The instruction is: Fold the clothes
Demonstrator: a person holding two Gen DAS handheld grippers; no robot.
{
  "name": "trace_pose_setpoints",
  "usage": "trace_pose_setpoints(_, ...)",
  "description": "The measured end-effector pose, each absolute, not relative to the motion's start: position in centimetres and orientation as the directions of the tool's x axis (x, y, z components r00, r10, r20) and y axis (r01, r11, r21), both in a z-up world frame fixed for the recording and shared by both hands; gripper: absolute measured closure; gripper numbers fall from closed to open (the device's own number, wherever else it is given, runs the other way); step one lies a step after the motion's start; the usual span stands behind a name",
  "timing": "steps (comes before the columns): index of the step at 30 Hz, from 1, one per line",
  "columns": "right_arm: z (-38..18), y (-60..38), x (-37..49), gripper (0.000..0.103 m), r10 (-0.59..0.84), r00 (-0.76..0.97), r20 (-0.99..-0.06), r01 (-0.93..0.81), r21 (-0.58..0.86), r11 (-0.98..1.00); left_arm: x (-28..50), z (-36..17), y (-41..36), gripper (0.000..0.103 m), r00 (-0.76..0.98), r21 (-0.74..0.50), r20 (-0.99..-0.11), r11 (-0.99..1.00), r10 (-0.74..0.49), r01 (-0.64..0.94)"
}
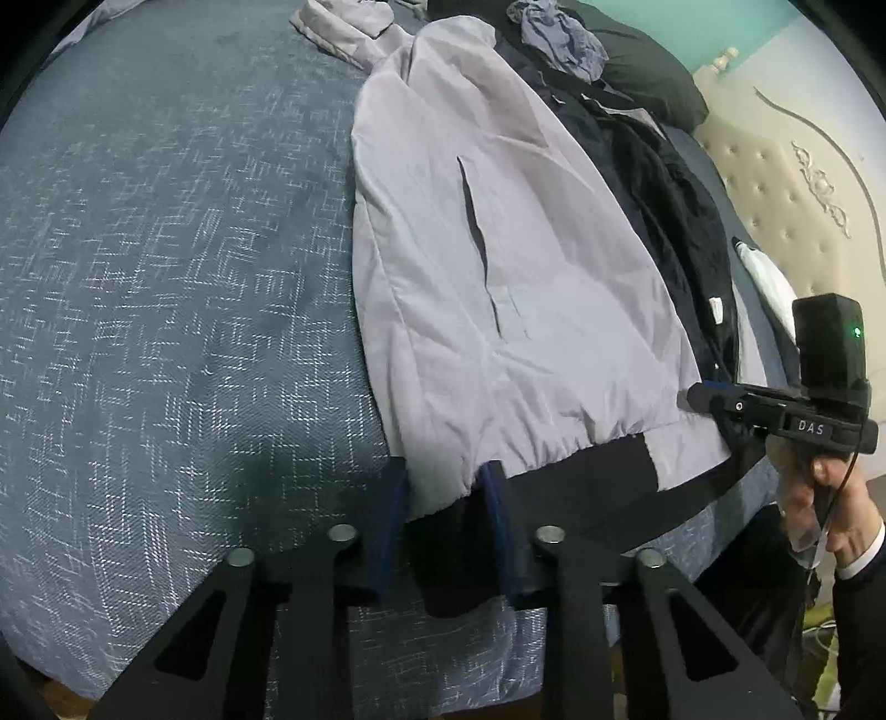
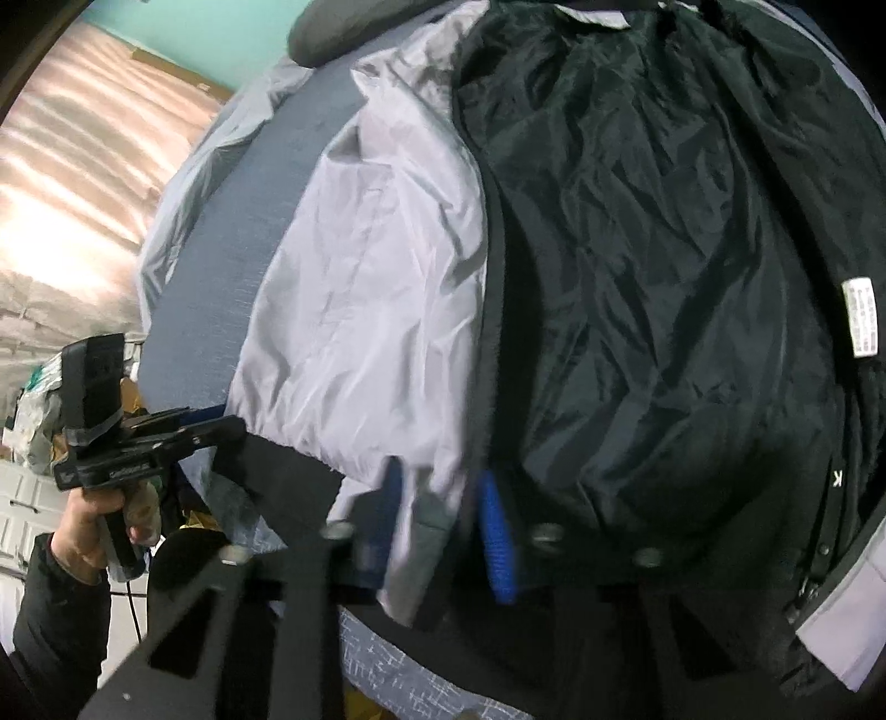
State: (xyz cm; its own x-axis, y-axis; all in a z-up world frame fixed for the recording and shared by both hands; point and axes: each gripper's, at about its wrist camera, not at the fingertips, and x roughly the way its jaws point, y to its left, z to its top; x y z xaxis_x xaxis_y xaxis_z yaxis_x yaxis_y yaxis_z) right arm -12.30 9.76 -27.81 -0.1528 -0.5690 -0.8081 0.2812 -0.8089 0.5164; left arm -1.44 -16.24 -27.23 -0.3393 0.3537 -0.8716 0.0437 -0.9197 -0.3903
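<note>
**Count of things in view**

One grey jacket (image 1: 498,266) with black lining is counted on one bed (image 1: 166,249). One crumpled blue-grey garment (image 1: 559,39) is seen at the far end, beside one dark pillow (image 1: 648,83). One white care label (image 2: 859,318) is counted inside the jacket. Two hand-held grippers are counted: the left hand-held gripper (image 1: 443,526) and the right hand-held gripper (image 2: 443,531).

Jacket (image 1: 498,232): smooth grey cloth with a faint sheen; its lining (image 2: 664,277) is glossy, crinkled black. Bedspread (image 1: 166,249): matt, rough weave.
</note>
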Motion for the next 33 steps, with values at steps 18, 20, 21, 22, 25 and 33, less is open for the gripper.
trace_pose_setpoints(18,-27.4,6.4,-7.5,0.100,-0.513,-0.096,-0.853,0.450,0.423,-0.787,1.1,-27.2,-17.6,0.089,-0.318,-0.349,-0.896,-0.934,0.309,0.076)
trace_pose_setpoints(20,-28.1,6.2,-7.6,0.100,-0.498,-0.089,-0.863,0.446,0.413,-0.794,1.1,-27.7,-17.7,0.089,-0.309,-0.357,-0.898,-0.930,0.315,0.090)
trace_pose_setpoints(21,-28.4,6.1,-7.6,0.100,-0.491,-0.086,-0.867,0.445,0.407,-0.797,1.1,-27.8,-17.7,0.089,-0.306,-0.361,-0.897,-0.928,0.318,0.094)
trace_pose_setpoints(22,-28.4,6.4,-7.6,0.100,-0.485,-0.088,-0.870,0.442,0.403,-0.802,1.2,-27.7,-17.6,0.086,-0.307,-0.362,-0.897,-0.928,0.319,0.093)
trace_pose_setpoints(25,-27.7,6.9,-8.2,0.098,-0.493,-0.092,-0.865,0.429,0.412,-0.804,1.0,-27.0,-18.0,0.081,-0.316,-0.349,-0.898,-0.933,0.305,0.092)
trace_pose_setpoints(33,-24.2,10.9,-10.4,0.071,-0.534,-0.177,-0.827,0.357,0.452,-0.818,0.0,-22.7,-20.2,0.080,-0.429,-0.271,-0.880,-0.957,0.204,0.101)
